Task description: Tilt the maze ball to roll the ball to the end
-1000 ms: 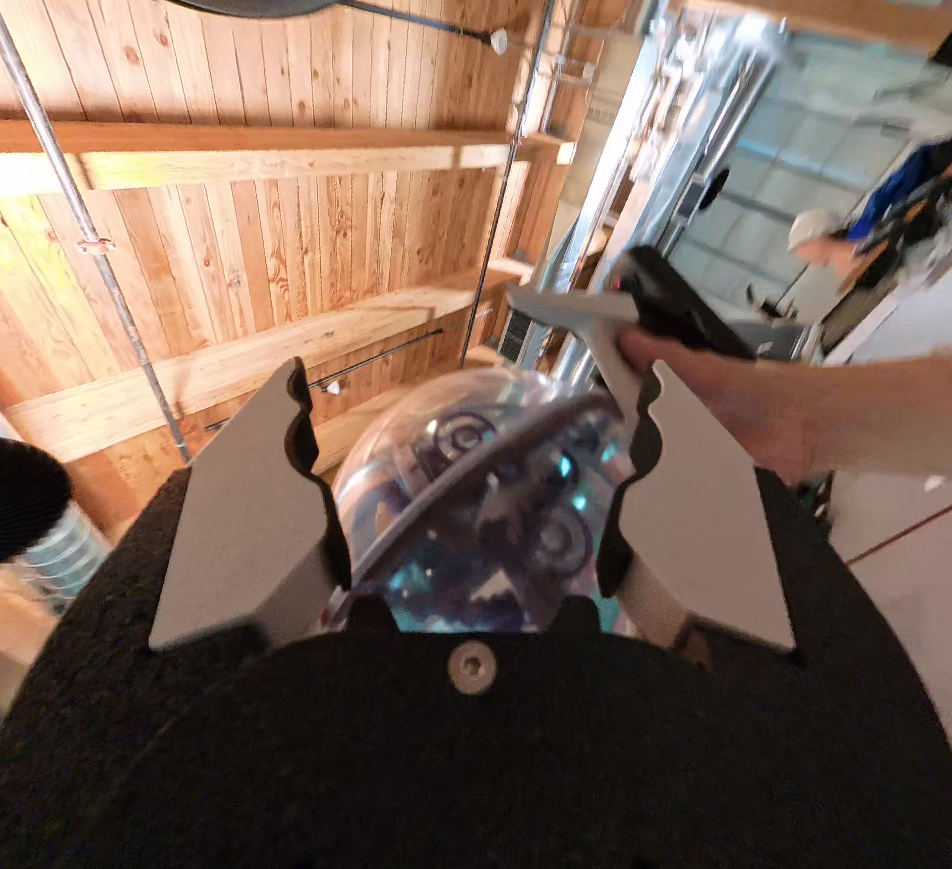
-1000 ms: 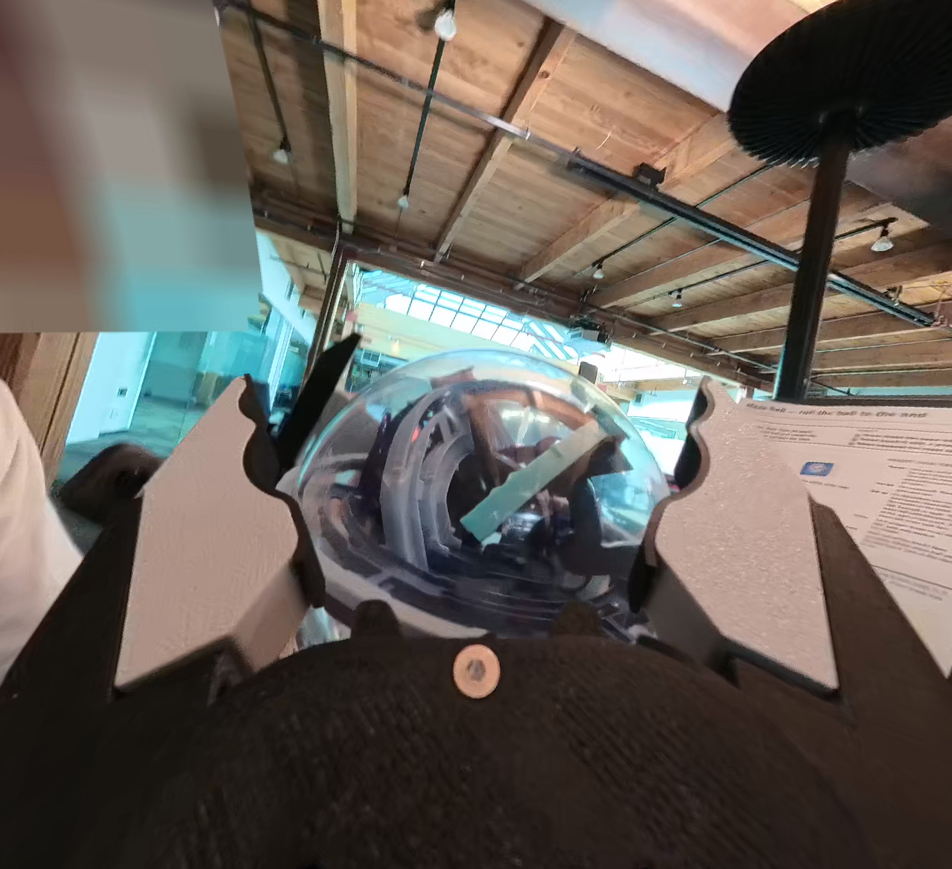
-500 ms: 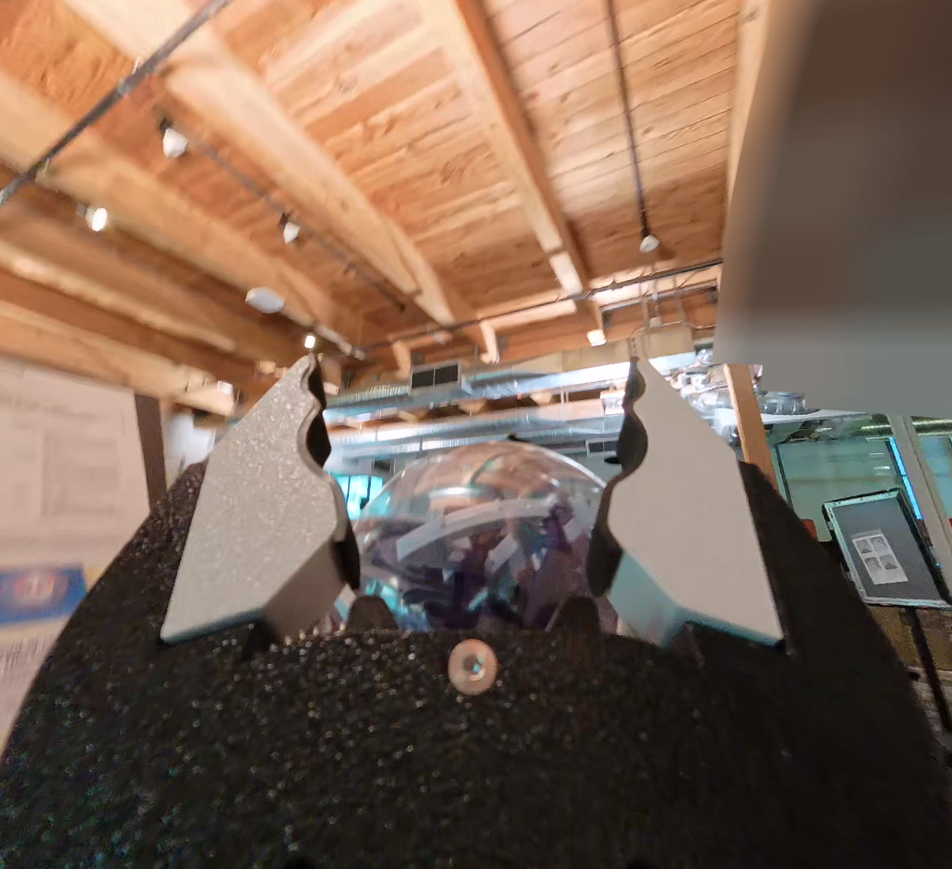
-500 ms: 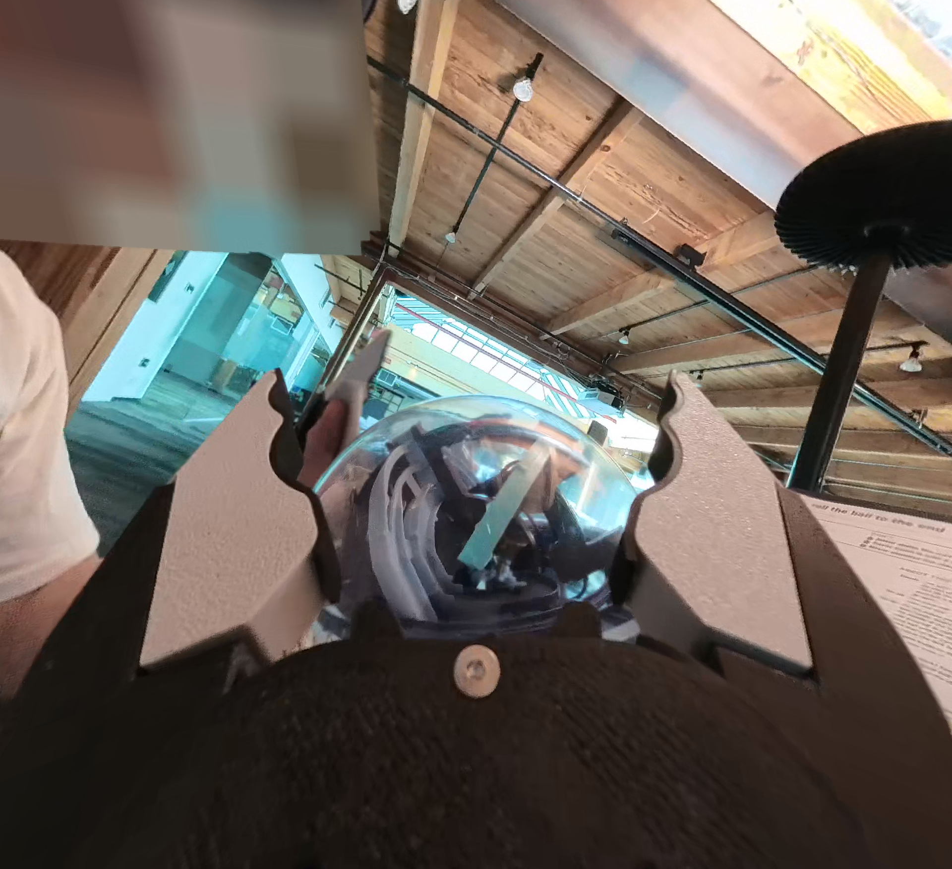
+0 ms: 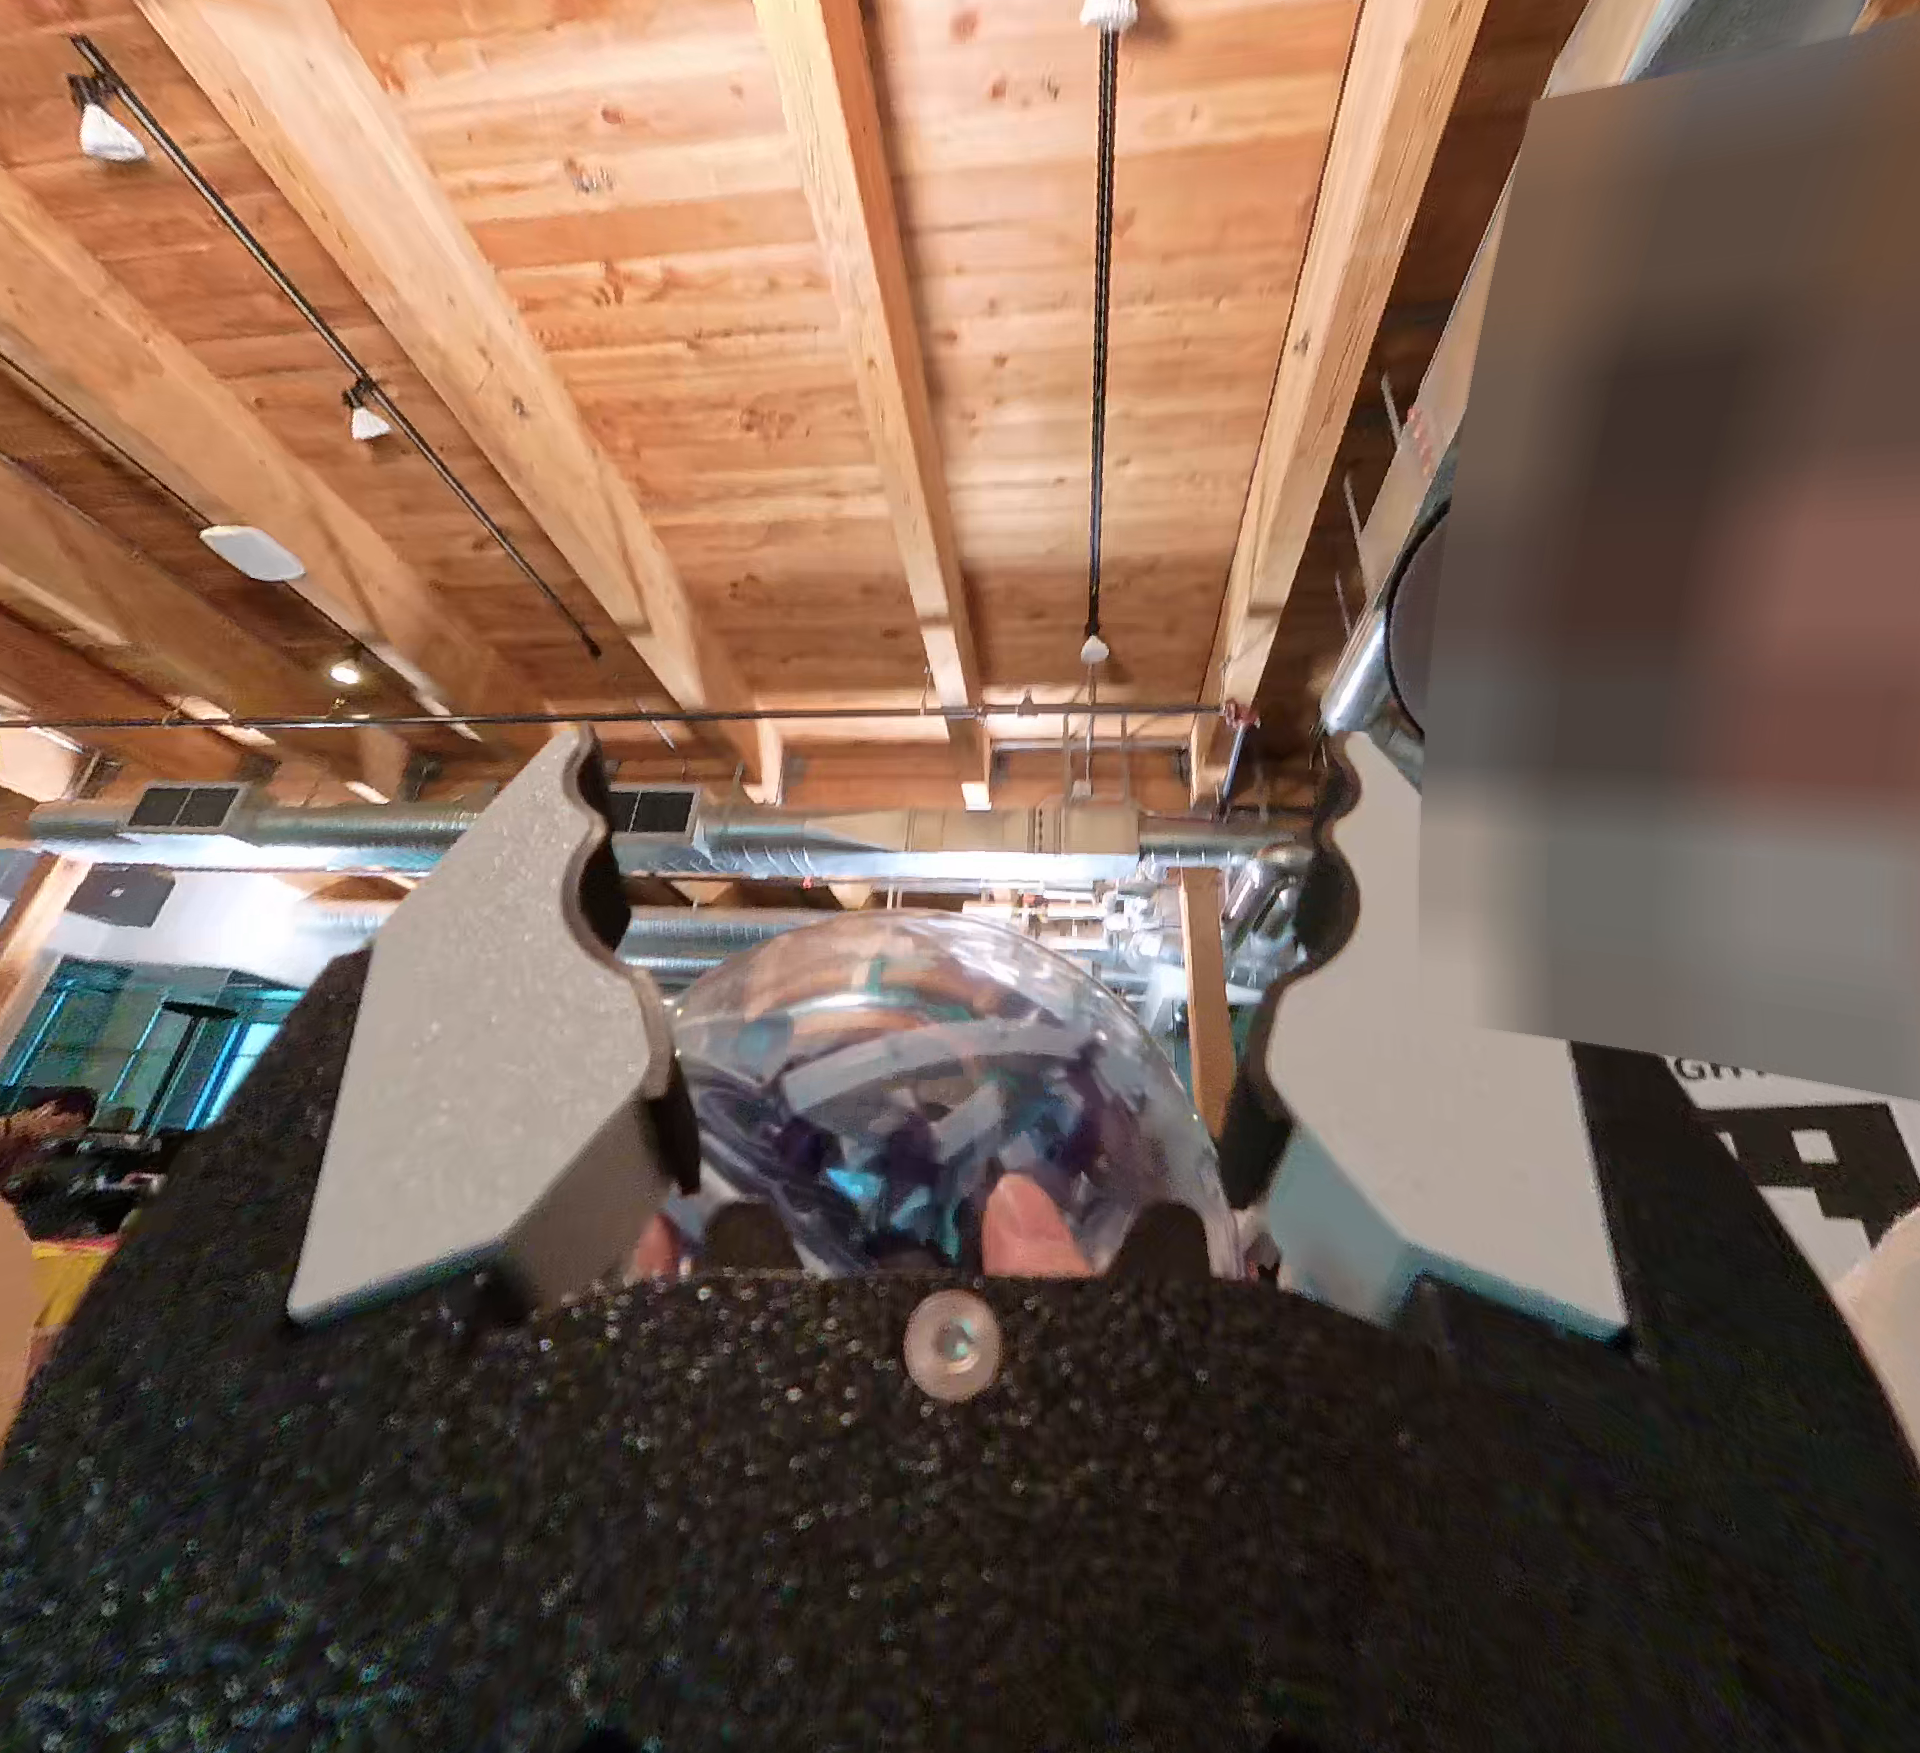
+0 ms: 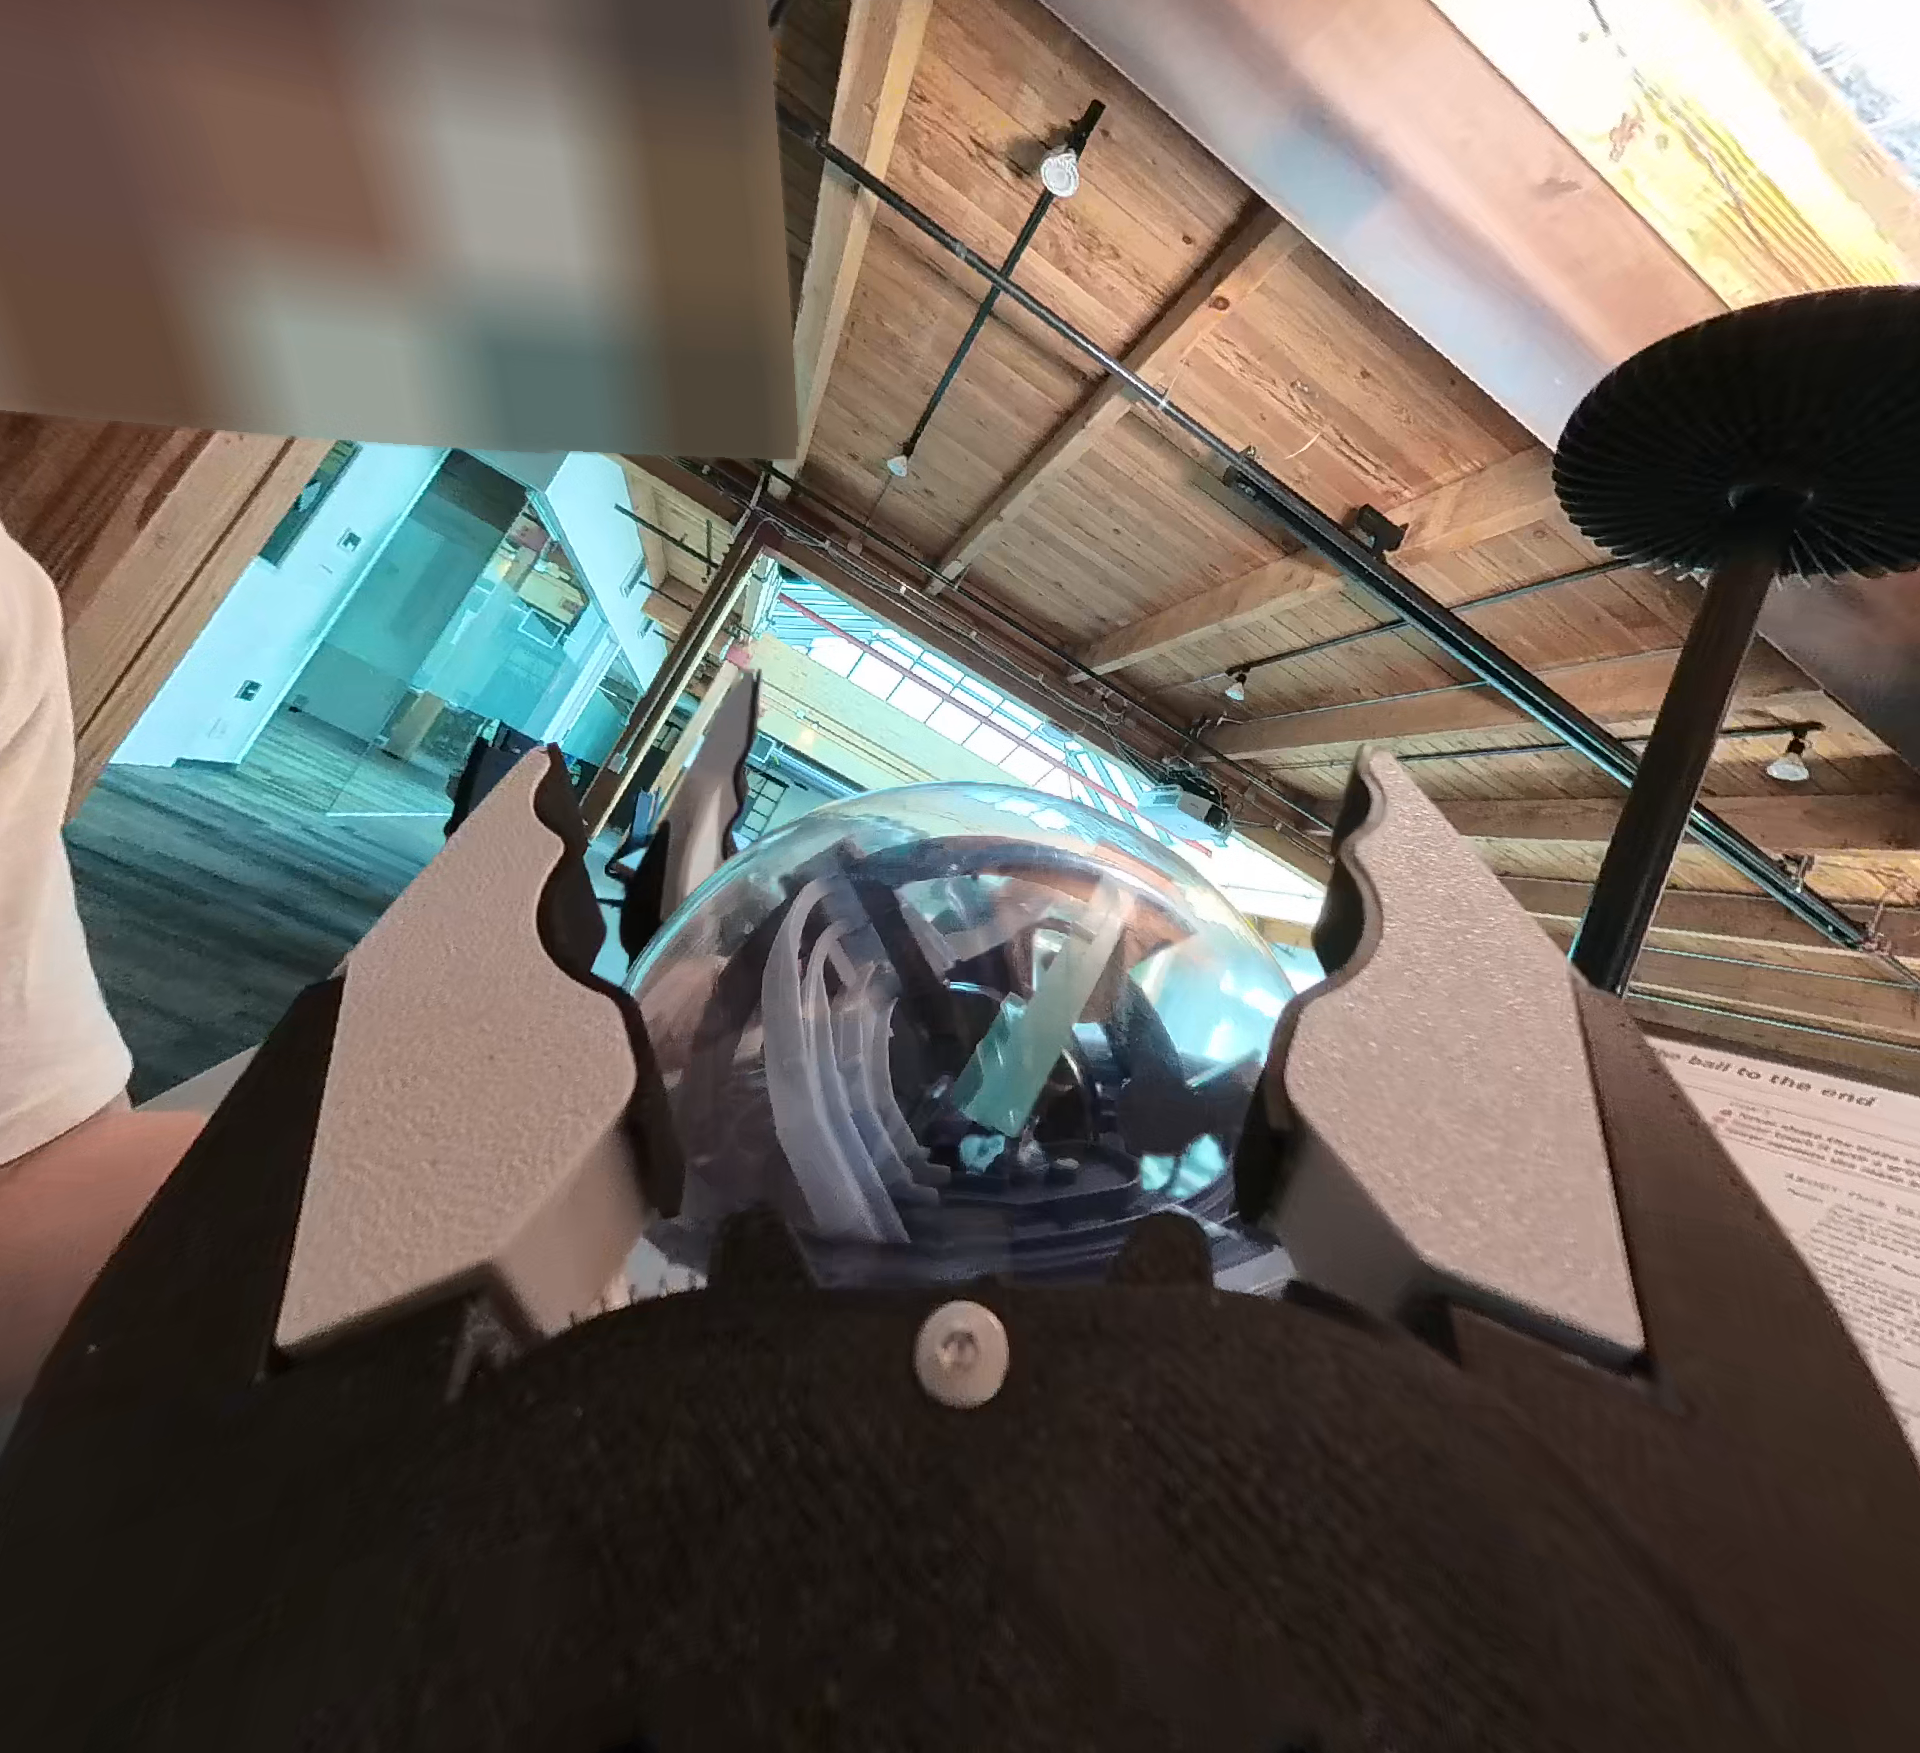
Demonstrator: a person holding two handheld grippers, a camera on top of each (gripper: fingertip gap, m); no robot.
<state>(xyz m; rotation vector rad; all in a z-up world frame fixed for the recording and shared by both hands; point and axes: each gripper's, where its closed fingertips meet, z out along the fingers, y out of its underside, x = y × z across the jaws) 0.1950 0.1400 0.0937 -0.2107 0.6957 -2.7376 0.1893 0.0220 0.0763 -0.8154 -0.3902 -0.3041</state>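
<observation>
The maze ball (image 5: 935, 1080) is a clear sphere with grey, purple and teal tracks inside. It is held up in the air, with the ceiling behind it. My left gripper (image 5: 961, 830) is shut on it, with one finger on each side. In the right wrist view the maze ball (image 6: 956, 1007) sits the same way between the fingers of my right gripper (image 6: 956, 794), also shut on it. A finger of the left gripper (image 6: 717, 799) shows behind the sphere. I cannot pick out the small ball inside.
Both views look up at wooden ceiling beams (image 5: 852, 301) with light rails. A black pole with a round disc top (image 6: 1683, 768) and a printed sheet (image 6: 1829, 1184) are at the right. A person's pale sleeve (image 6: 31, 820) is at the left.
Both grippers have kept hold of the maze ball and turned with it. The left view has swung from a wooden wall up to the ceiling. The tracks inside show at a new angle.
</observation>
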